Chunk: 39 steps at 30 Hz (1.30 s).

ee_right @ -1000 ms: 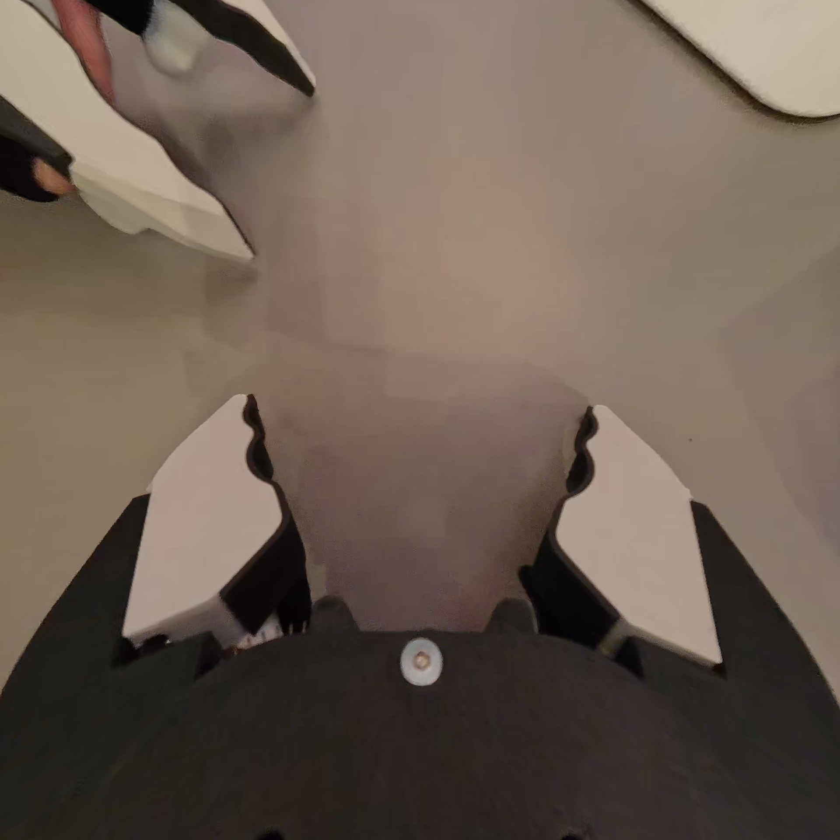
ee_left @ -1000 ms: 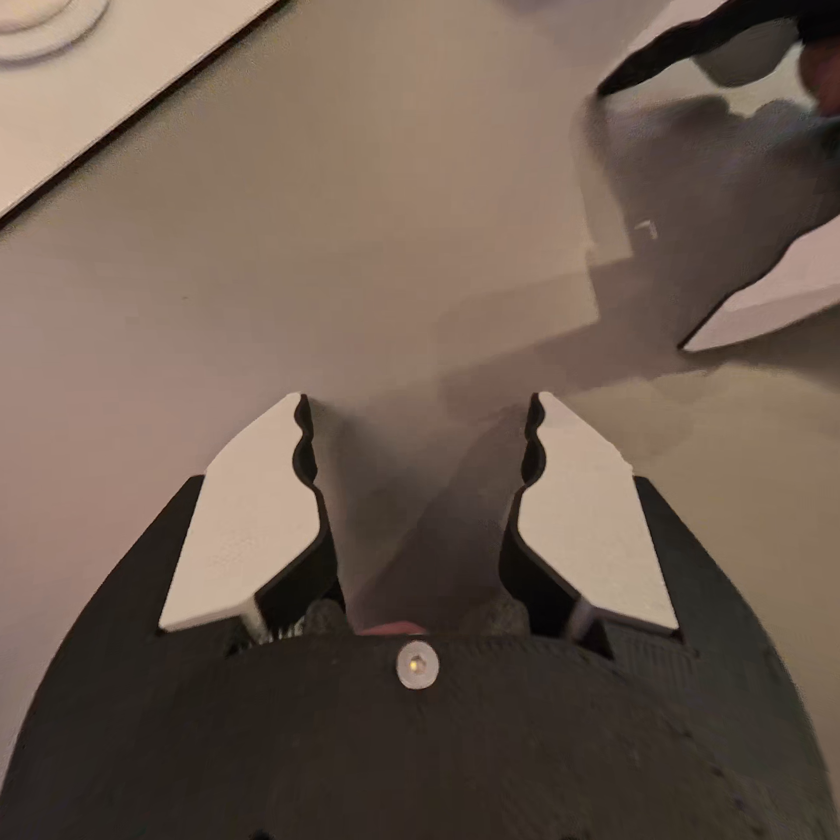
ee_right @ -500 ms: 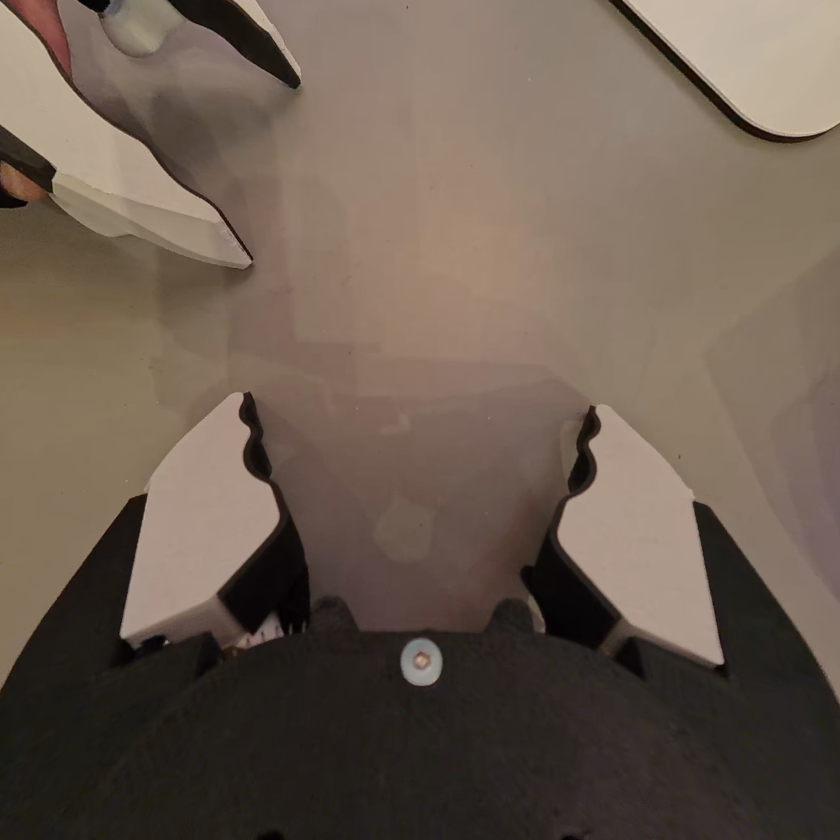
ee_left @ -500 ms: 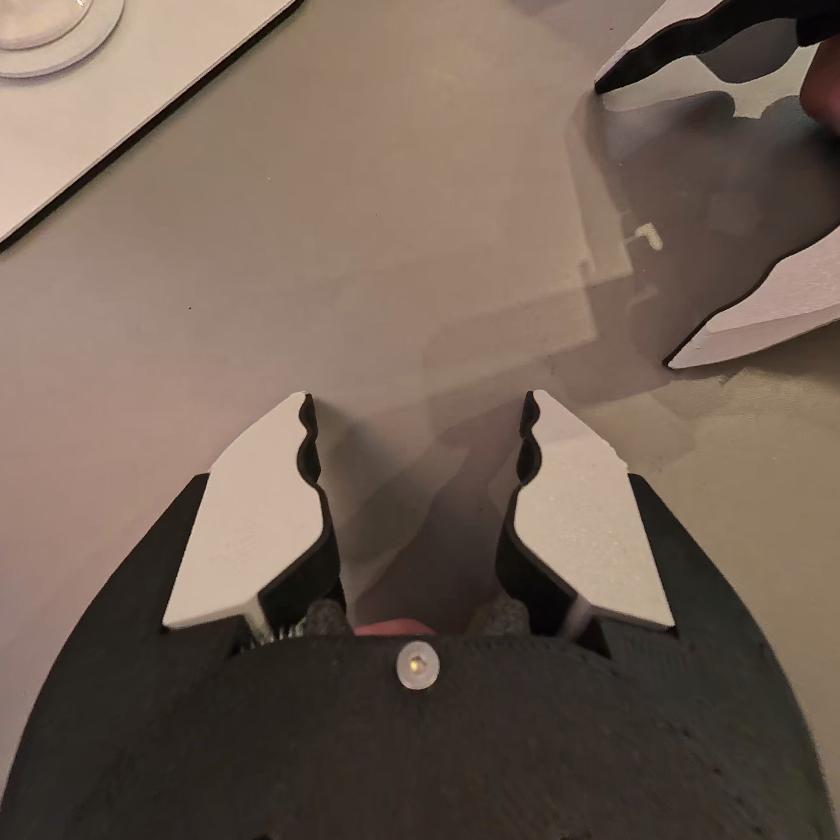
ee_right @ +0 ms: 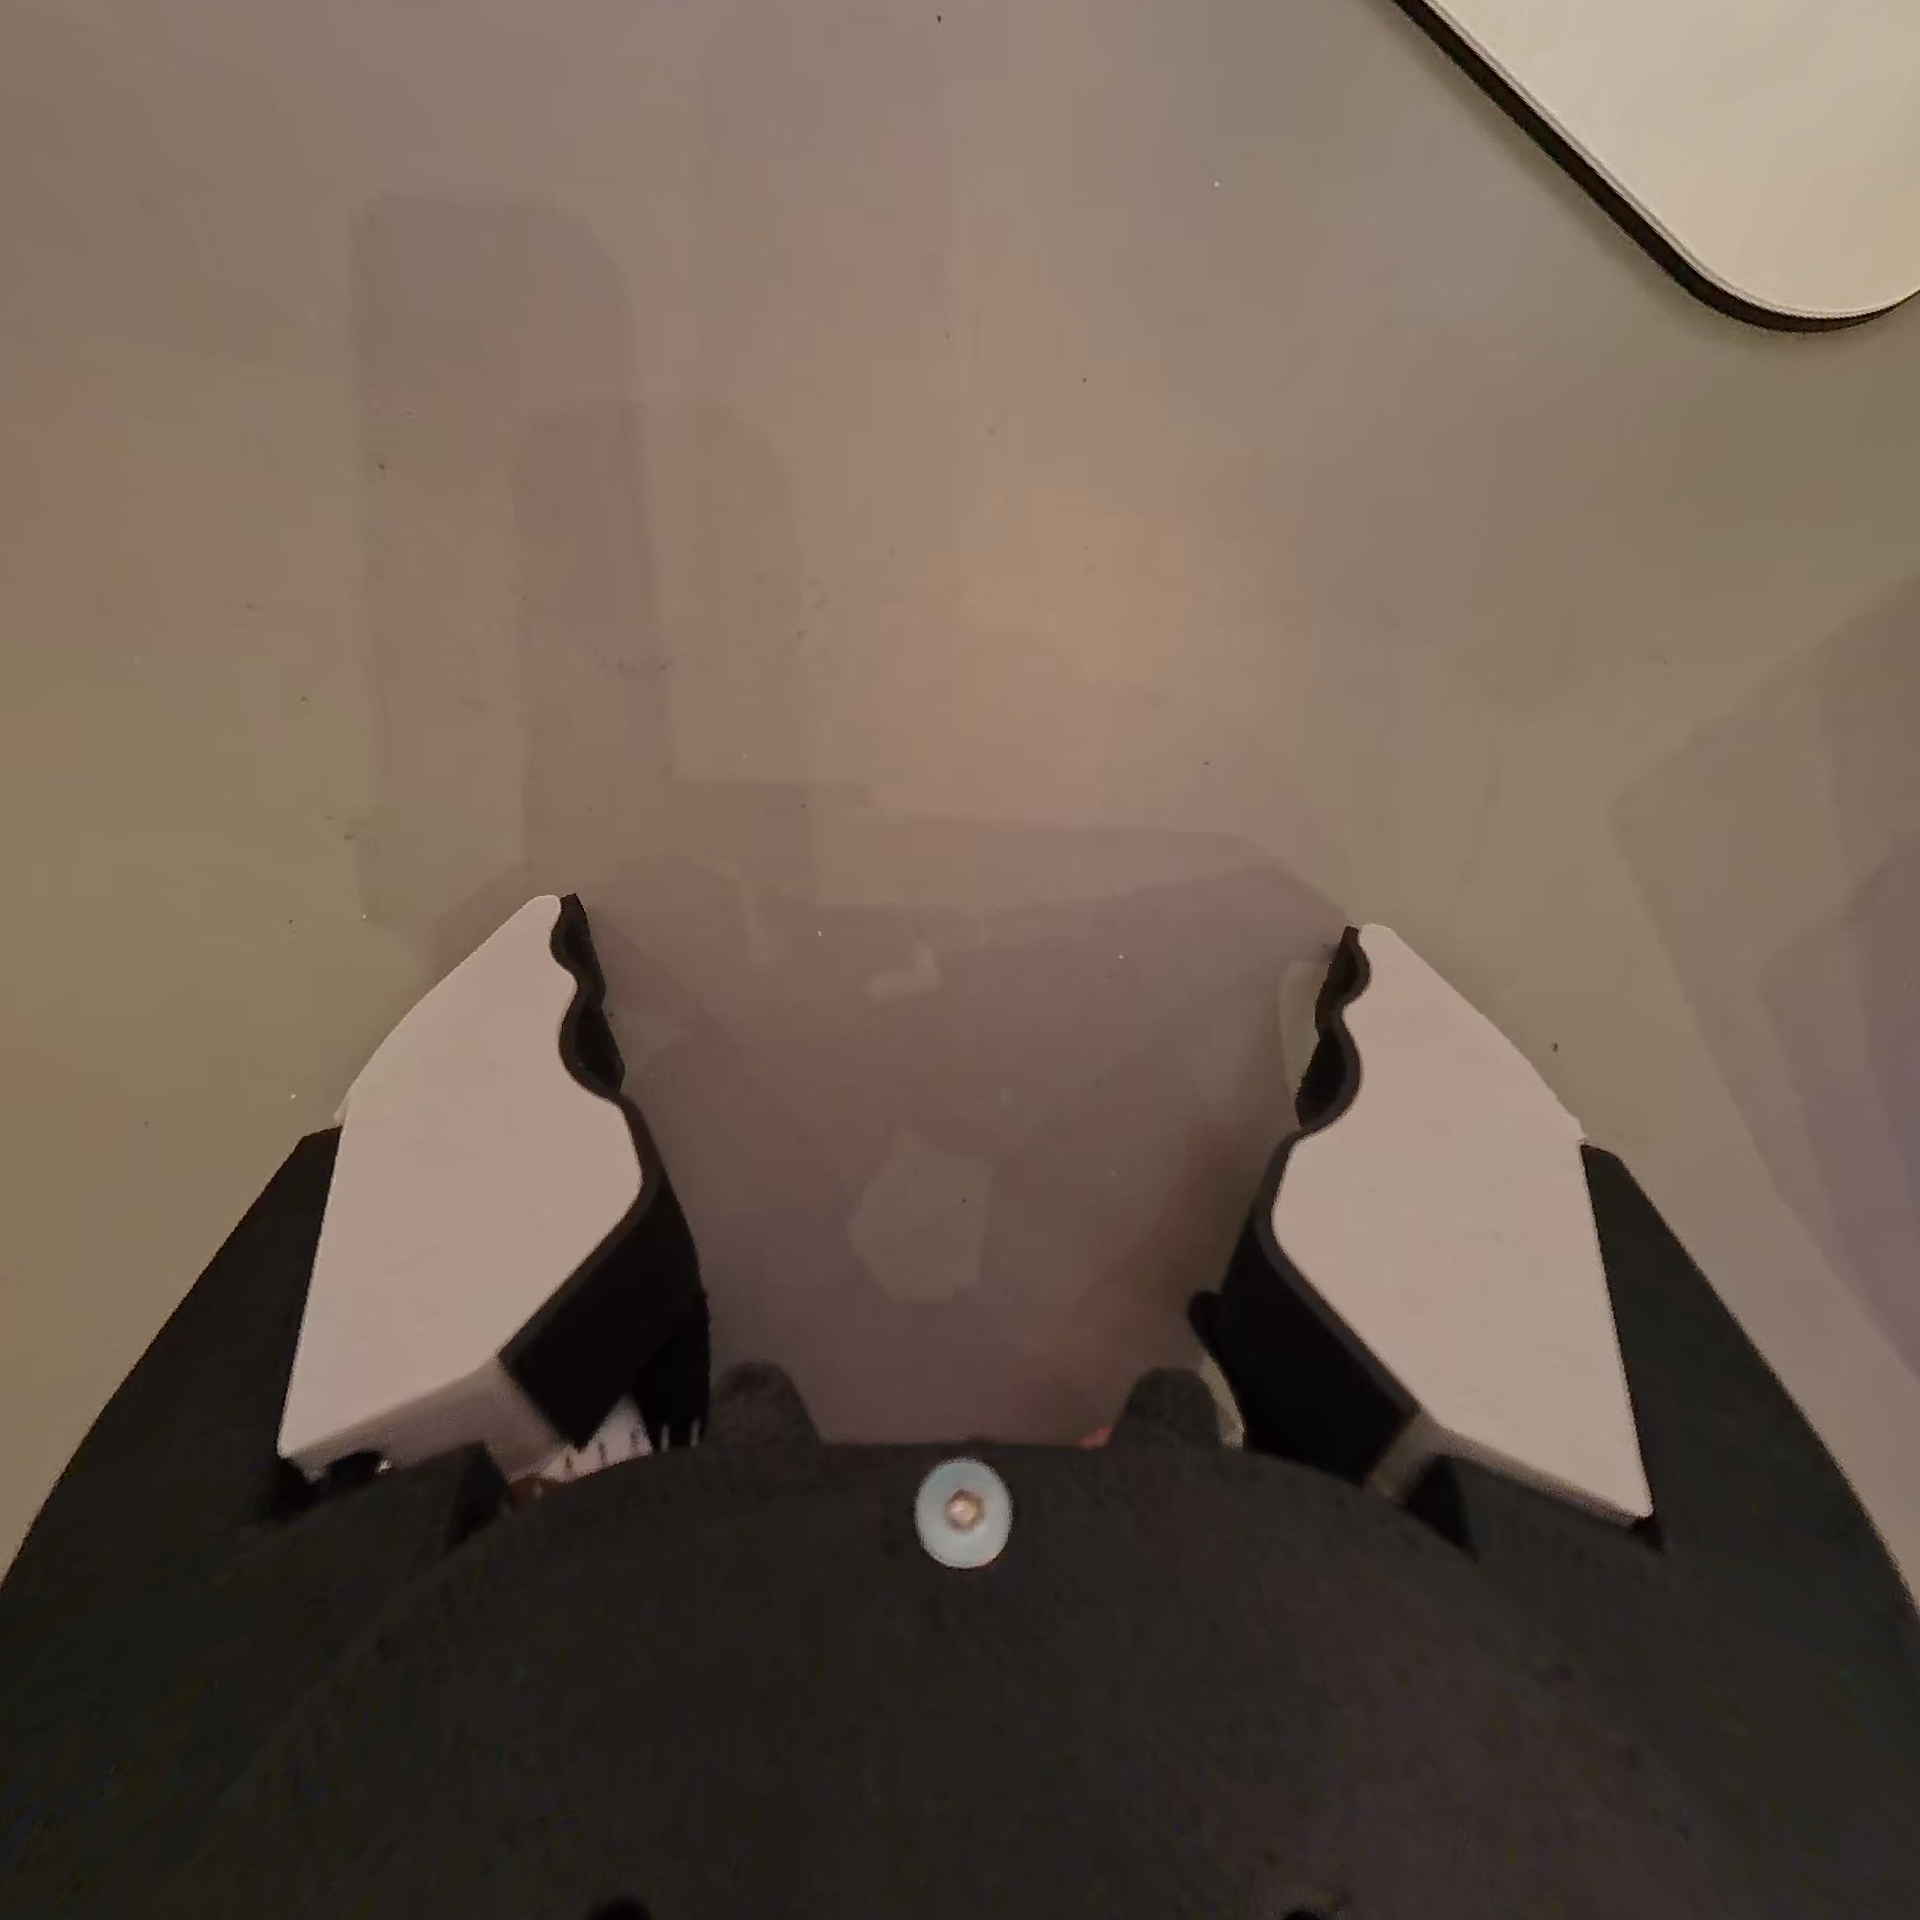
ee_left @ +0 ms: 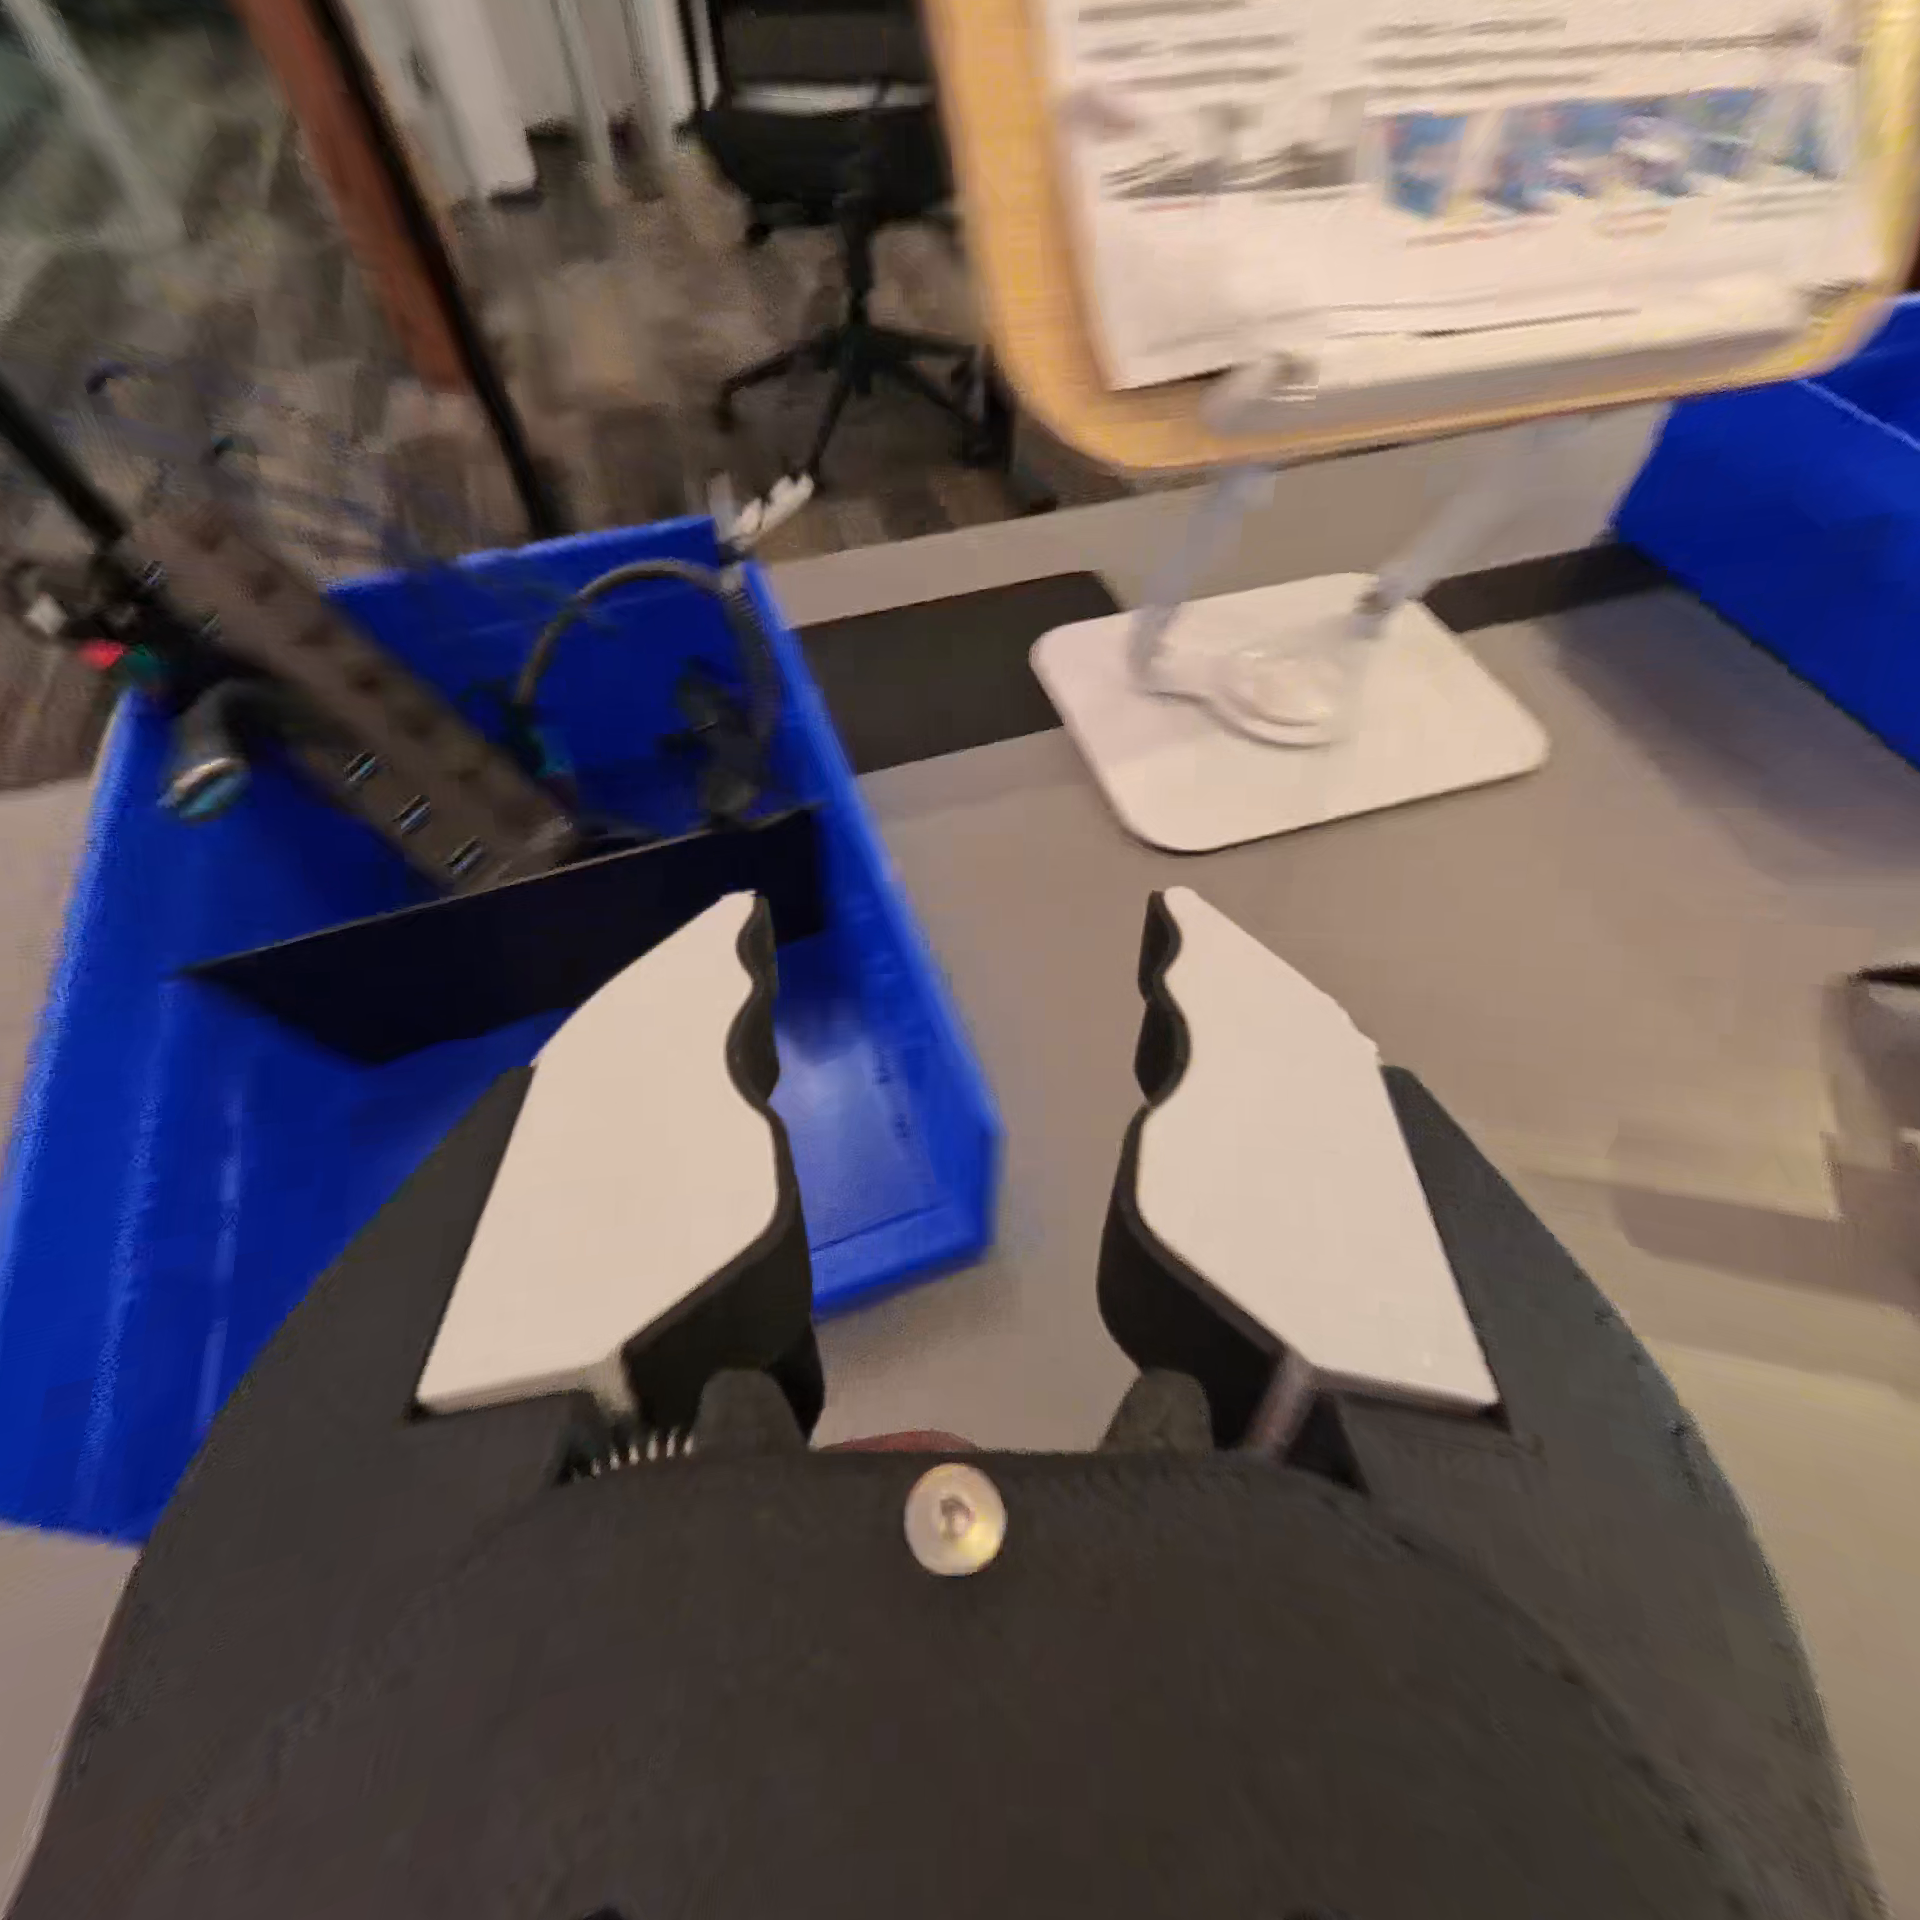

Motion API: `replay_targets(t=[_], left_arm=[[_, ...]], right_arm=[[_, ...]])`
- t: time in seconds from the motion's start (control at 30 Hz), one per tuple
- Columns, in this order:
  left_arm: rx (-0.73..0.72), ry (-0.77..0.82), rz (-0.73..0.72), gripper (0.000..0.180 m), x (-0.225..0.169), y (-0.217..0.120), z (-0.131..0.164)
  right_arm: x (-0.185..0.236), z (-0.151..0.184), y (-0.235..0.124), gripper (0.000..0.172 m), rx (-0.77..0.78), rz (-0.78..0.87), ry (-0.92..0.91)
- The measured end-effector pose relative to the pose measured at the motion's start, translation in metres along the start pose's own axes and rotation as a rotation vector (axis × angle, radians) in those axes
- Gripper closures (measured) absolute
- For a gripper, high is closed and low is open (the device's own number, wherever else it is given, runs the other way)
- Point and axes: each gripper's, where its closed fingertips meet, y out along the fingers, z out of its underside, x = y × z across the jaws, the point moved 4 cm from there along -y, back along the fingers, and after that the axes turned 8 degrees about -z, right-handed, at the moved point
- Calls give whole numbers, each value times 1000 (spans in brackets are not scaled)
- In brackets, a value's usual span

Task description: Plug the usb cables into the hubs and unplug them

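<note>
Your left gripper (ee_left: 956, 914) hangs by the blue plastic bin (ee_left: 904, 1039) – jaws apart, bare; your right gripper (ee_right: 961, 935) gapes wide over the grey table (ee_right: 312, 520).

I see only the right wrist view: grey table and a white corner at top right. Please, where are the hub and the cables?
Observer: The left wrist view shows a blue bin on the table's left side; a long dark hub leans inside it.
Operator: And the cables?
Observer: A black cable loops in the same bin, behind a black divider.
Operator: Does the left hand-held gripper hold something?
Observer: No, the left hand-held gripper is open and holds nothing, just in front of the bin's near right corner.
</note>
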Motion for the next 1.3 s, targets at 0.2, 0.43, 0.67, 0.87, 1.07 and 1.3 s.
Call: replay_targets(t=[0.2, 0.43, 0.67, 0.87, 1.07, 1.3], left_arm=[[244, -239, -28, 84, 85, 72, 3], [396, -426, -136, 80, 123, 143, 9], [684, -409, -234, 95, 149, 175, 32], [665, -407, -220, 122, 154, 184, 25], [531, -336, -255, 128, 156, 178, 17], [388, -288, -255, 128, 152, 157, -1]], right_arm=[[0, 0, 0, 45, 0, 0, 0], [0, 0, 0, 45, 0, -4, -2], [1, -1, 0, 47, -2, -8, -8], [2, -1, 0, 48, -3, -12, -12], [2, -1, 0, 49, -4, -14, -15], [3, -1, 0, 50, -4, -15, -15]])
